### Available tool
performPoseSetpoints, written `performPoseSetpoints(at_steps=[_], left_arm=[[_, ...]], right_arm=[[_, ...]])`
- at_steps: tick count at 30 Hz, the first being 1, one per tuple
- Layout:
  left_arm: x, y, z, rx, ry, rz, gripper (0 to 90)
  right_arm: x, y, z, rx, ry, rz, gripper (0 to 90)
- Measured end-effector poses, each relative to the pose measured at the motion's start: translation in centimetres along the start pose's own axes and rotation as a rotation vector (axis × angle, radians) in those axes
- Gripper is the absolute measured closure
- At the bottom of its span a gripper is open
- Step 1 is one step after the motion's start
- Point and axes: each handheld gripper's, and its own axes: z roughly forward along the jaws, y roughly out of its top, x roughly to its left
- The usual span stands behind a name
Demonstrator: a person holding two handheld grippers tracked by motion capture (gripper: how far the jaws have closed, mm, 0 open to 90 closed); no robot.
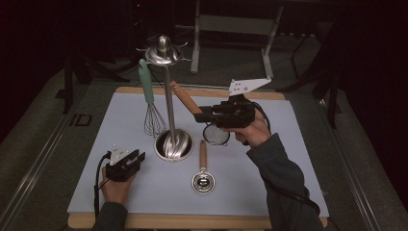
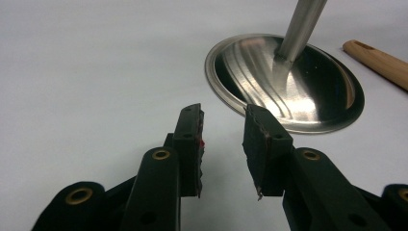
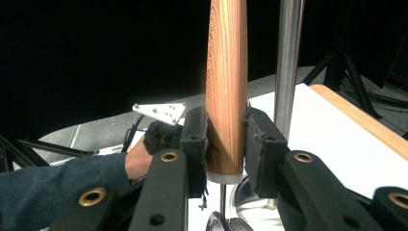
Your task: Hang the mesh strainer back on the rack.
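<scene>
My right hand-held gripper (image 1: 198,115) is clamped on the wooden-handled mesh strainer (image 1: 215,134), lifted beside the steel utensil stand (image 1: 169,122). I should raise the handle's end squarely toward a top hook. My left hand-held gripper (image 1: 139,157) rests apart on the table (image 1: 269,187).

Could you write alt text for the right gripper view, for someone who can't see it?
The right gripper has its two black jaws shut on a strainer's wooden handle, which stands upright. A steel pole rises just behind, with the person's other hand farther off.
</scene>
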Motion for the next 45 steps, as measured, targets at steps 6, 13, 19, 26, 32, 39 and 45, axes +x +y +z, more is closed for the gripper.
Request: performPoseSetpoints(at_steps=[6,13,19,26,32,39,45], left_arm=[[0.0,0.0,0.0,0.000,-0.001,0.000,68.4],[0.0,0.0,0.0,0.001,0.000,0.001,68.4],[0.0,0.0,0.0,0.001,0.000,0.000,68.4],[0.0,0.0,0.0,0.000,0.000,-0.001,68.3],[0.0,0.0,0.0,0.000,-0.001,-0.001,68.3],[0.0,0.0,0.0,0.002,-0.002,0.003,68.3],[0.0,0.0,0.0,0.000,-0.002,0.002,68.3]], right_arm=[[0.2,0.8,-0.6,-0.030,0.009,-0.013,72.1],[0.9,2.0,-1.7,-0.081,0.026,-0.041,72.1],[1.4,2.7,-1.5,-0.087,0.037,-0.058,72.1],[1.6,3.3,-0.6,-0.078,0.036,-0.066,72.1],[1.2,3.5,0.0,-0.067,0.024,-0.053,72.1],[0.3,2.9,0.6,-0.052,0.015,-0.029,72.0],[0.4,3.0,1.2,-0.030,-0.014,-0.031,70.4]])
